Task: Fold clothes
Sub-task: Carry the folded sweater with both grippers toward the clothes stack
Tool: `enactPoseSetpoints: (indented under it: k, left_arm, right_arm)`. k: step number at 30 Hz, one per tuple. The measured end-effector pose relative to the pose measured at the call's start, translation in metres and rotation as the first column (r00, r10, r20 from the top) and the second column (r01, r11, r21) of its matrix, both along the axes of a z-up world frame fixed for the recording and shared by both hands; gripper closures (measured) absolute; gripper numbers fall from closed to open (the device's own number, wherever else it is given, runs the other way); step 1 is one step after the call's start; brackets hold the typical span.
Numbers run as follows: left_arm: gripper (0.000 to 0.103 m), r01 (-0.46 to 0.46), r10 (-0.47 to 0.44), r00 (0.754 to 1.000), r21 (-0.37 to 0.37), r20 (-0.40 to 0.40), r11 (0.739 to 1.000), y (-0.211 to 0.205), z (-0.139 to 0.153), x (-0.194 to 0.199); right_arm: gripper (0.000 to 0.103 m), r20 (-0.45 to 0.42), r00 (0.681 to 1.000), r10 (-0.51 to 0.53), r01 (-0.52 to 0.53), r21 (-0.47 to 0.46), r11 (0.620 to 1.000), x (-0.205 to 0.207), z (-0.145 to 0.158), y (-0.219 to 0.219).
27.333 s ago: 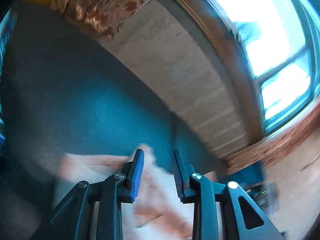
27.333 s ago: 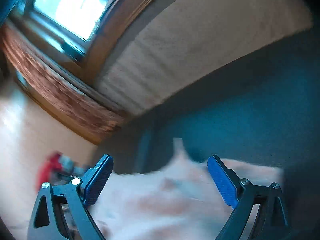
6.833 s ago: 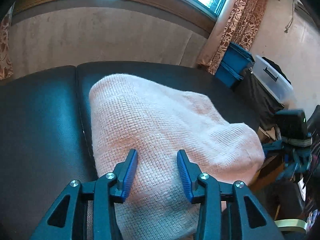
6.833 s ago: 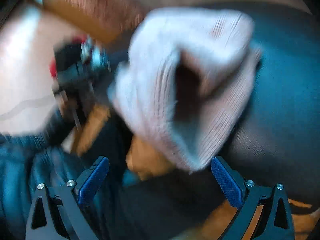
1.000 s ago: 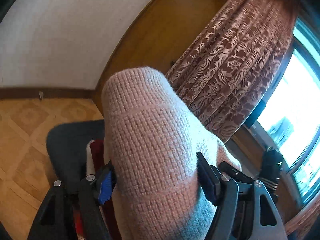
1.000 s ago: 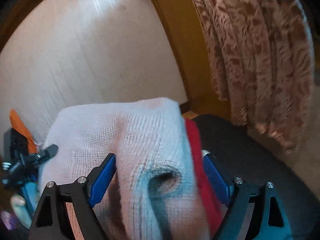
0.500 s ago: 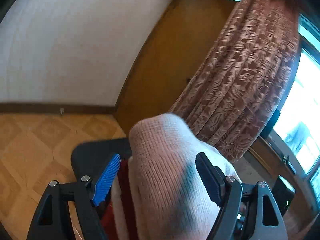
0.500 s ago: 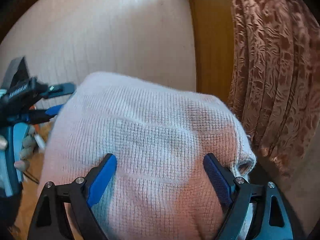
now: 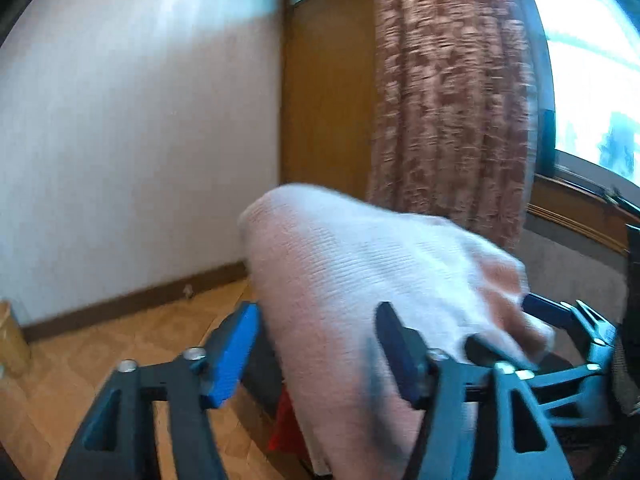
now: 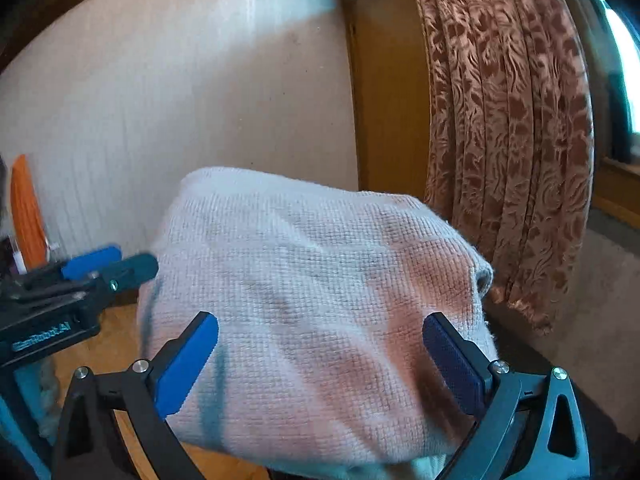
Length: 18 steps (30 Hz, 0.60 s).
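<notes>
A folded pale pink knitted sweater (image 9: 352, 280) fills the middle of both views; in the right wrist view it (image 10: 320, 292) bulges between the fingers. My left gripper (image 9: 320, 352) is open, its jaws either side of the sweater's near edge. My right gripper (image 10: 320, 364) is open wide, jaws spanning the bundle. In the left wrist view the right gripper's blue finger (image 9: 548, 312) pokes out beyond the sweater at the right. In the right wrist view the left gripper's fingers (image 10: 104, 264) show at the left. A red cloth (image 9: 286, 428) lies under the sweater.
A white wall (image 9: 140, 140), a wooden door (image 9: 328, 92) and a patterned brown curtain (image 10: 508, 140) stand behind. A window (image 9: 592, 72) is at the right. Tiled wooden floor (image 9: 100, 360) lies below. An orange object (image 10: 26, 216) stands at the far left.
Both grippers have pulled back a little from the sweater; it now sits lower and flatter, and the left view has swung right toward the window.
</notes>
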<state>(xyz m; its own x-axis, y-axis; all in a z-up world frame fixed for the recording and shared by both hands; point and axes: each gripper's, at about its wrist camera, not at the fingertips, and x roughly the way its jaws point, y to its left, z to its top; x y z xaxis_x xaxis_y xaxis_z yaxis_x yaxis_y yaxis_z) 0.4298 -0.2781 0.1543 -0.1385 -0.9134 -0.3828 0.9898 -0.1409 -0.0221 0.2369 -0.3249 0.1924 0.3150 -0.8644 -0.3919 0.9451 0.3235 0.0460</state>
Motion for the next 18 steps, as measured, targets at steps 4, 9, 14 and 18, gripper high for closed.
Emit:
enactPoseSetpoints:
  k: [4,9,14,18]
  left_arm:
    - [0.066,-0.006,0.008,0.999,-0.028,0.051,1.000,0.010,0.004,-0.006]
    - [0.066,-0.119,0.120,0.991,-0.016,0.059,0.993,0.016,-0.005,0.001]
    - [0.065,-0.213,0.213,0.975,-0.001,-0.069,0.977,-0.023,-0.029,-0.001]
    - [0.064,-0.226,0.224,0.974,-0.072,-0.041,0.971,-0.029,-0.019,-0.004]
  right_arm:
    - [0.000,-0.068,0.992,-0.108,0.103,-0.068,0.992,0.010,-0.005,0.028]
    - [0.000,-0.087,0.981,-0.173,0.168,-0.057,0.984,0.018,-0.007,0.039]
    - [0.000,-0.058,0.971,-0.234,0.234,-0.007,0.972,0.028,-0.019,0.007]
    - [0.000,-0.011,0.975,-0.222,0.223,0.061,0.973,0.027,-0.034,-0.022]
